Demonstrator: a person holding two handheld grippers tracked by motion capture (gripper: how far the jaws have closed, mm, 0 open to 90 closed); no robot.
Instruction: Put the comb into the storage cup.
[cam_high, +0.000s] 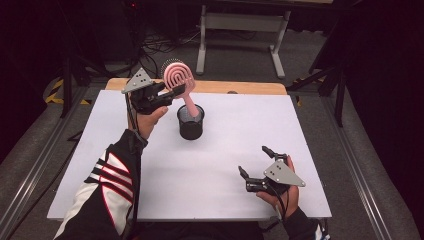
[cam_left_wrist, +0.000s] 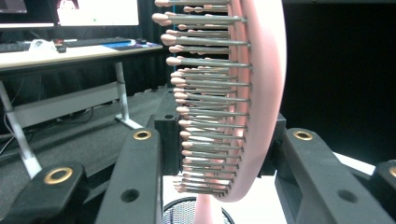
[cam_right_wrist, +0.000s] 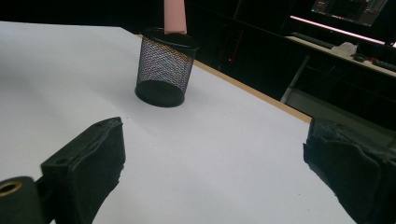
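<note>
Near the table's far edge: my left gripper (cam_high: 176, 92) clenched on the pink hairbrush (cam_high: 178, 76) head | brush handle dips into the black mesh cup (cam_high: 190, 122) | near-right corner: my right gripper (cam_high: 255, 164) spread wide over bare table (cam_high: 100, 165).

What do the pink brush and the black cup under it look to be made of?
The pink brush: likely matte moulded plastic, smooth and evenly coloured; its bristles look like grey metal pins with pink ball tips. The black cup: see-through wire mesh, probably painted metal, with a solid base.
</note>
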